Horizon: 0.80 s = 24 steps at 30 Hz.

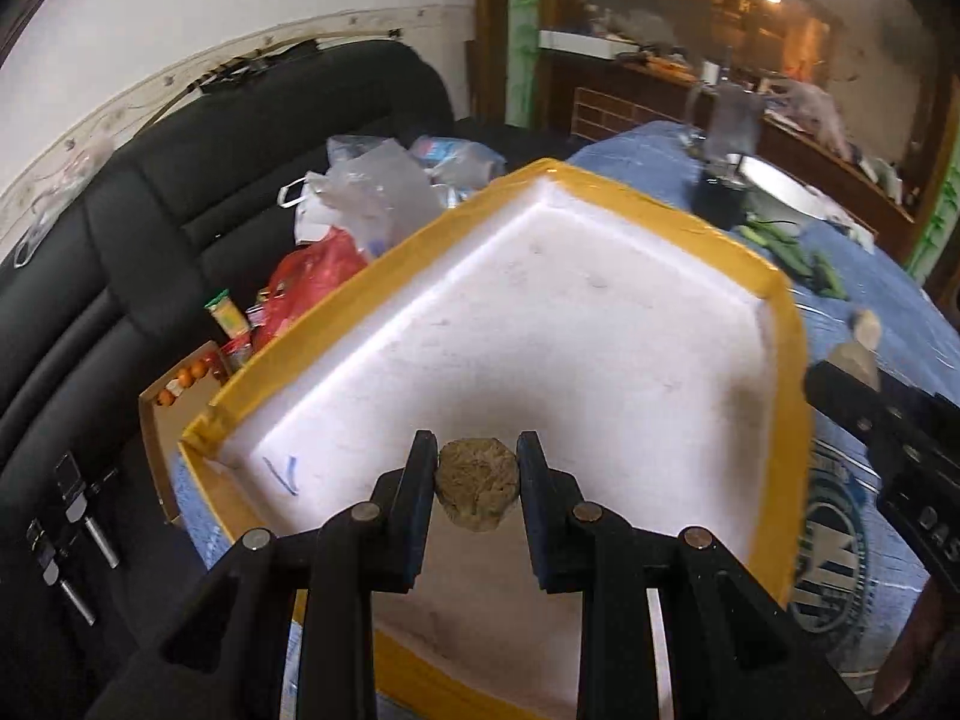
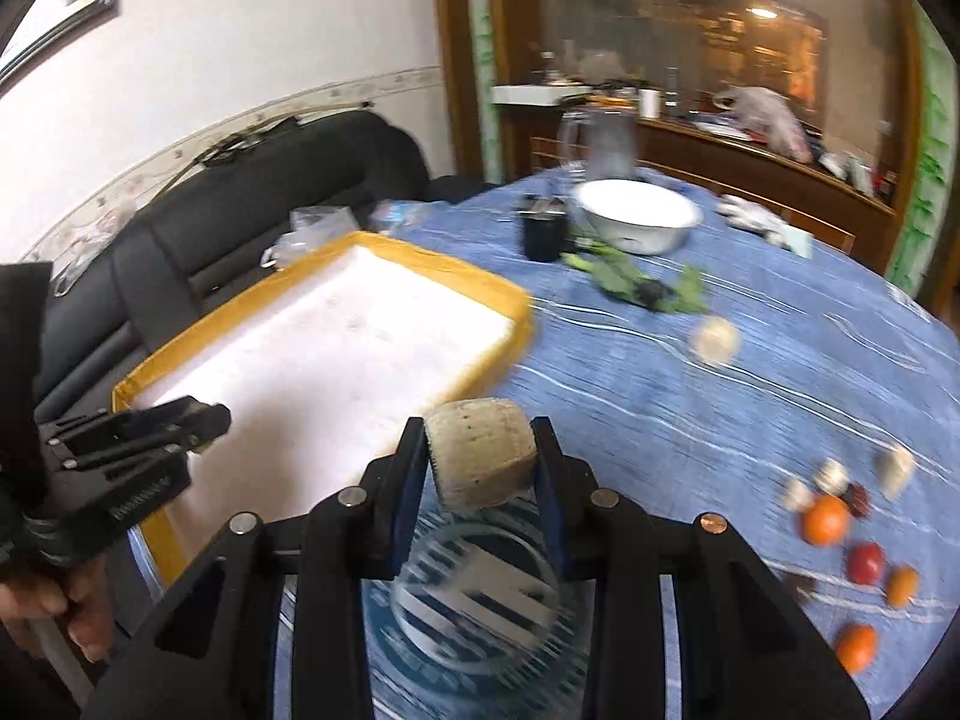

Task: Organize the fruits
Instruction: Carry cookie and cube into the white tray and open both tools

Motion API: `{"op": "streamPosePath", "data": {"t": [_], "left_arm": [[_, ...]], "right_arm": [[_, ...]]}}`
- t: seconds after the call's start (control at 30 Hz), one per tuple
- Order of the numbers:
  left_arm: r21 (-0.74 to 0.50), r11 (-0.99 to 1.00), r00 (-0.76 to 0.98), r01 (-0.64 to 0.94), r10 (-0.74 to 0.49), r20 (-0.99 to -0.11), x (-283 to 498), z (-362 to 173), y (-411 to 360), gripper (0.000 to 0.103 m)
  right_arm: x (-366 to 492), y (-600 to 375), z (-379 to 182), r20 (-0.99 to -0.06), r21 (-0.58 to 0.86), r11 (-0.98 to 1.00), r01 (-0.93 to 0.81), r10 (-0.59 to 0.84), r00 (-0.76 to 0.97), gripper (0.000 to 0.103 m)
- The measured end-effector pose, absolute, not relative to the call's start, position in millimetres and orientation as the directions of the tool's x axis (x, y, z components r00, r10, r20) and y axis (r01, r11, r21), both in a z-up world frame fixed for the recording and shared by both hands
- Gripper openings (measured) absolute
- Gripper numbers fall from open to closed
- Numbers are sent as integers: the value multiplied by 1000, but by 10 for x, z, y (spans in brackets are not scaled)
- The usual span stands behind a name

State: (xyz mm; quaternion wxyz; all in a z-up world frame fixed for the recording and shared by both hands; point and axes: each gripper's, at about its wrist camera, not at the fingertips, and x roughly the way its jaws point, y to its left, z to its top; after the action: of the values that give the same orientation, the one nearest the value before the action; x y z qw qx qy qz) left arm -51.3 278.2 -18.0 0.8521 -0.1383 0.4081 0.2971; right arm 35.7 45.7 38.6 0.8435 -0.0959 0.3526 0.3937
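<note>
My left gripper [image 1: 477,468] is shut on a small rough brown fruit [image 1: 478,483] and holds it over the near part of a white foam tray with a yellow taped rim [image 1: 660,204]. My right gripper [image 2: 480,456] is shut on a pale beige, cork-like cylindrical fruit piece [image 2: 480,459], held above the blue tablecloth just right of the tray [image 2: 504,294]. The left gripper also shows in the right wrist view [image 2: 210,420], over the tray's near corner. The right gripper's body [image 1: 888,420] shows at the right edge of the left wrist view.
Oranges [image 2: 827,519], a red fruit [image 2: 865,561] and pale pieces [image 2: 897,471] lie at the table's right. A pale round piece [image 2: 714,341], green leaves [image 2: 636,282], a white bowl [image 2: 639,216], a black cup [image 2: 543,234] and a jug [image 2: 600,144] stand farther back. A black sofa with bags [image 1: 360,192] is at left.
</note>
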Motion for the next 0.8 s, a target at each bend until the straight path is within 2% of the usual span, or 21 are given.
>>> {"op": "streamPosePath", "data": {"t": [0.27,0.43,0.47,0.5,0.53,0.6,0.67,0.7,0.8], "left_arm": [[43,752,442,-657,432,-786,-549,-283,2966,26],[81,725,399,-684,464,-791,-539,-334,3046,27],[88,723,394,-685,469,-790,-538,-335,3050,31],[87,719,389,-689,469,-793,-543,-337,3059,47],[86,719,392,-689,471,-790,-550,-329,3058,57],[92,718,401,-690,485,-777,-579,-279,3021,64],[74,707,414,-703,491,-767,-625,-225,3002,69],[53,705,426,-707,485,-764,-649,-199,2995,72],[-15,690,471,-723,478,-742,-711,-103,2920,80]], "right_arm": [[523,1208,95,-712,140,620,-772,605,357,36],[724,1418,-68,-733,127,655,-745,568,374,36],[778,1430,-88,-738,132,667,-734,560,376,36],[846,1443,-124,-746,134,683,-718,546,381,37],[877,1458,-144,-752,130,694,-709,534,385,37],[913,1492,-178,-765,119,697,-707,519,383,38],[894,1492,-157,-760,111,692,-714,522,388,52],[876,1463,-127,-753,115,692,-712,529,392,63],[821,1341,-30,-732,113,696,-709,541,414,65]]}}
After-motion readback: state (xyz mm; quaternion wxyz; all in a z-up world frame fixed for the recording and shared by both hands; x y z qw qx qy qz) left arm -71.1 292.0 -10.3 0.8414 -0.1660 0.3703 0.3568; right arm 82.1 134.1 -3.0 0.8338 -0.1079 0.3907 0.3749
